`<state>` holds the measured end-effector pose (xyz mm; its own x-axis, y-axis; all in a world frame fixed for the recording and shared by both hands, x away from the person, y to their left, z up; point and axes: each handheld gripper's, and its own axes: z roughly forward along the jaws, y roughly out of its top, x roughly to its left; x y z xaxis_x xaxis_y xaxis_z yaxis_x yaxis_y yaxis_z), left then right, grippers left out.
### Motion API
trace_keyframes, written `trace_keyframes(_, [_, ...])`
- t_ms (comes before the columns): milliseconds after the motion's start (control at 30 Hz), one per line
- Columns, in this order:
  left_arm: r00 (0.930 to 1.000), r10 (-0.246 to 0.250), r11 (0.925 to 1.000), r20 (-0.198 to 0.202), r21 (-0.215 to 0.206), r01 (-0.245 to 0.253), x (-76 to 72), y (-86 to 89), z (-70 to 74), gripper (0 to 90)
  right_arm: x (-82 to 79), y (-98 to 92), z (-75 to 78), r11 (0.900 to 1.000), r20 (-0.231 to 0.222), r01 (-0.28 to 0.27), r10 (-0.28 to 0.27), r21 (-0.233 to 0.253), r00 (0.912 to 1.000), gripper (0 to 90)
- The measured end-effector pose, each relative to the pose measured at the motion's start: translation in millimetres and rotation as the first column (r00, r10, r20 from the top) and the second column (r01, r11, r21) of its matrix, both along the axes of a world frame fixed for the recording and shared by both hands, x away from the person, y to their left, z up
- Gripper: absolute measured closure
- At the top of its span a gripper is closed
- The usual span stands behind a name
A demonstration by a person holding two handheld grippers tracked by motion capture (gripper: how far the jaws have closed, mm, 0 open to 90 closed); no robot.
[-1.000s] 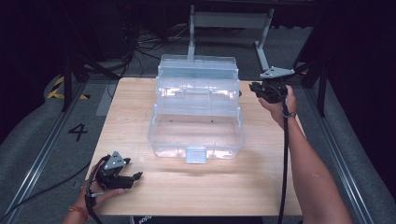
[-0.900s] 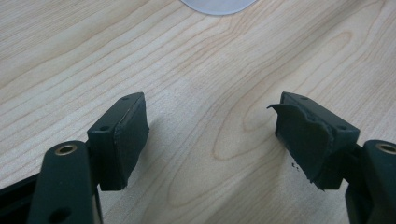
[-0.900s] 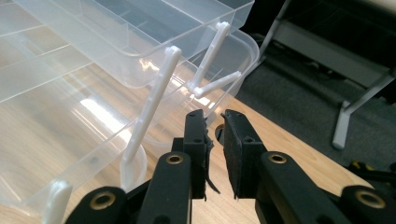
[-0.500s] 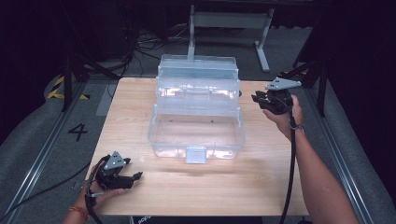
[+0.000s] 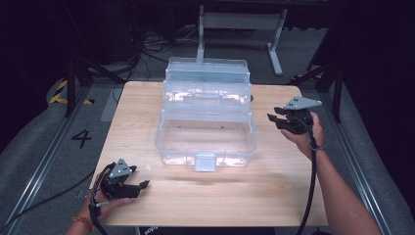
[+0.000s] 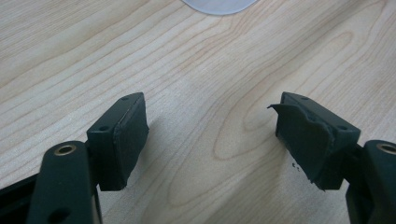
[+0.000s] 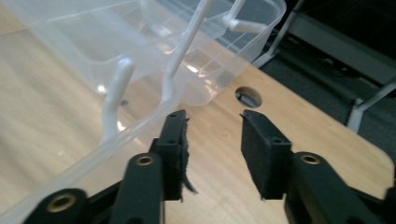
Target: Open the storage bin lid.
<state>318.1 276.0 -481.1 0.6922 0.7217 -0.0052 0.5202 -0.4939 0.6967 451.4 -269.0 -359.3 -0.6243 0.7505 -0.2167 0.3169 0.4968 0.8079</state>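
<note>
We judge the right gripper (image 5: 278,120), fingers half open and empty at centre right, may knock the clear box (image 5: 205,132); left gripper (image 5: 139,187) wide open, empty.

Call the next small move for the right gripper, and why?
Probably ease the right gripper a little further toward the clear box's right end wall. Its jaws stand open and empty, close beside that wall and the white hinge arms. The left gripper rests open on the table, apart from the box.
</note>
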Motion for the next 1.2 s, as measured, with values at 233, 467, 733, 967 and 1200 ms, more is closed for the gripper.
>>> trace_keyframes(233, [1.0,0.001,1.0,-0.002,0.0,-0.001,-0.1,-0.1,0.0,25.6,-16.7,-4.4,-12.9,1.0,-0.007,-0.001,0.001,-0.016,1.0,49.5])
trace_keyframes(467, [1.0,0.001,1.0,-0.001,0.0,-0.001,-0.1,-0.1,0.0,25.6,-28.2,-10.5,-25.6,0.999,-0.032,0.002,-0.003,-0.033,0.9995,43.5])
trace_keyframes(733, [1.0,0.006,1.0,-0.002,-0.002,-0.006,-0.2,-0.2,-0.1,25.3,-42.7,-21.3,-43.1,0.999,-0.058,0.008,-0.01,-0.04,0.9983,40.4])
trace_keyframes(967, [1.0,0.004,1.0,-0.002,-0.001,-0.004,-0.1,-0.1,-0.1,25.2,-52.4,-27.2,-51.2,0.999,-0.067,0.008,-0.01,-0.039,0.9977,39.6])
trace_keyframes(1200, [1.0,0.007,1.0,-0.002,-0.002,-0.007,-0.2,-0.3,-0.1,25.2,-66.0,-36.8,-63.1,0.999,-0.074,0.006,-0.009,-0.047,0.9972,38.0])
